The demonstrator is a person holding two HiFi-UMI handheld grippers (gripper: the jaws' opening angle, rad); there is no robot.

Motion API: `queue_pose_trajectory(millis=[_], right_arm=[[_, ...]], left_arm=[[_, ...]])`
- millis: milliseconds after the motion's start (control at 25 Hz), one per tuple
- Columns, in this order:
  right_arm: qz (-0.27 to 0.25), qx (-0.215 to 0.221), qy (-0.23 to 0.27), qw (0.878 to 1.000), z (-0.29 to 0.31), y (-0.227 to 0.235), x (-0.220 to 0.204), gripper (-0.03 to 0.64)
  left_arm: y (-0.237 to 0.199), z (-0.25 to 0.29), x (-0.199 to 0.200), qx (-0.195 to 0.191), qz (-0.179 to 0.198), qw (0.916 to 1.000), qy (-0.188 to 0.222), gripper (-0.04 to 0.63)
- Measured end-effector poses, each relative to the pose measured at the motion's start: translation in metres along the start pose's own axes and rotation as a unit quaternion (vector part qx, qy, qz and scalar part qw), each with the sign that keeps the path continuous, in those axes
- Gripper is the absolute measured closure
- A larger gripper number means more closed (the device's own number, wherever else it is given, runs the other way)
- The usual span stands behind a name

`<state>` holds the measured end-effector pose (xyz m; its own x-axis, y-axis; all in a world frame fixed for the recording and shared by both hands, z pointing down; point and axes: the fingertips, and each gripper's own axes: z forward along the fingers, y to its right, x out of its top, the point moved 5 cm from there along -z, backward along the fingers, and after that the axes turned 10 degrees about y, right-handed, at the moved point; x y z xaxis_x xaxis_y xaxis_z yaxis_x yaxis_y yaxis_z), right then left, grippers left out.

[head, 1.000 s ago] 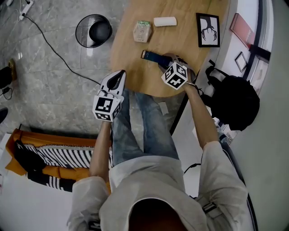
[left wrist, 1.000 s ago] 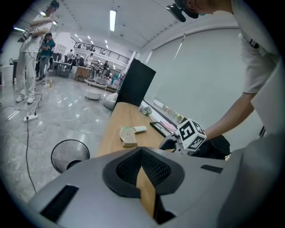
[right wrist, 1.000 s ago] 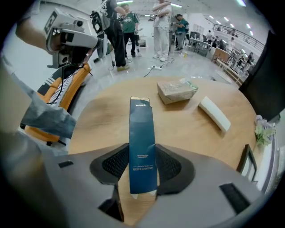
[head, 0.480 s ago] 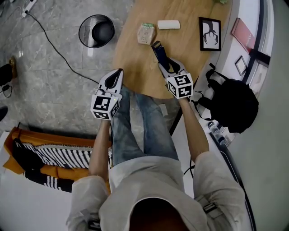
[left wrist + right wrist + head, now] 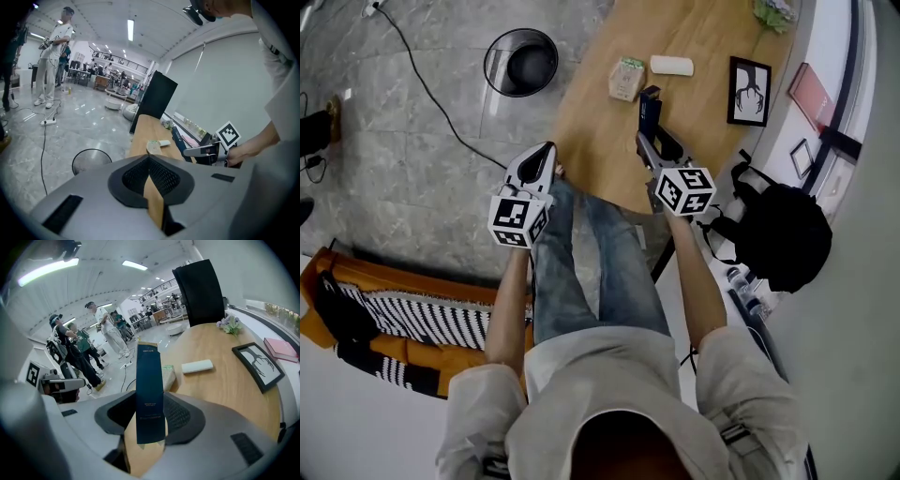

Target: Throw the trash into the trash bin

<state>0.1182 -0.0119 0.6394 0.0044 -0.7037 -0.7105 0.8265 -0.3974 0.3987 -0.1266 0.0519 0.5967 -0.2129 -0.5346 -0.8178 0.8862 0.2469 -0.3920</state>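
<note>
The right gripper (image 5: 654,142) has its fingers clamped on a slim dark blue box (image 5: 650,105), upright above the counter (image 5: 591,141). The left gripper (image 5: 540,161), fingers together and empty, hangs just beside the counter's left edge. The trash bin (image 5: 521,62) stands on the floor (image 5: 412,122), far left, well apart from the box

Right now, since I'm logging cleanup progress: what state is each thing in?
right gripper: shut on dark blue box
left gripper: shut, empty
dark blue box: gripped at one end
trash bin: upright, open-topped
carton: lying on table, untouched
white bar: lying on table, untouched
picture frame: flat on table
</note>
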Motion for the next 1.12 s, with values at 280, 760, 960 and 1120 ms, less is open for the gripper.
queue_pose_trajectory(millis=[280, 760, 960, 1120], right_arm=[[-0.040, 0.058, -0.003, 0.997, 0.056, -0.059, 0.021, 0.420], [-0.097, 0.142, -0.015, 0.985, 0.169, -0.160, 0.049, 0.420], [-0.116, 0.147, -0.016, 0.982, 0.210, -0.175, 0.052, 0.407], [-0.136, 0.143, -0.035, 0.980, 0.236, -0.178, 0.049, 0.333]], left_arm=[[-0.041, -0.025, 0.011, 0.038, -0.011, 0.9991, 0.017, 0.577], [-0.118, -0.066, 0.028, 0.103, -0.037, 0.9932, 0.040, 0.577], [-0.132, -0.073, 0.027, 0.110, -0.048, 0.9918, 0.044, 0.577], [-0.142, -0.077, 0.025, 0.113, -0.053, 0.9912, 0.044, 0.577]])
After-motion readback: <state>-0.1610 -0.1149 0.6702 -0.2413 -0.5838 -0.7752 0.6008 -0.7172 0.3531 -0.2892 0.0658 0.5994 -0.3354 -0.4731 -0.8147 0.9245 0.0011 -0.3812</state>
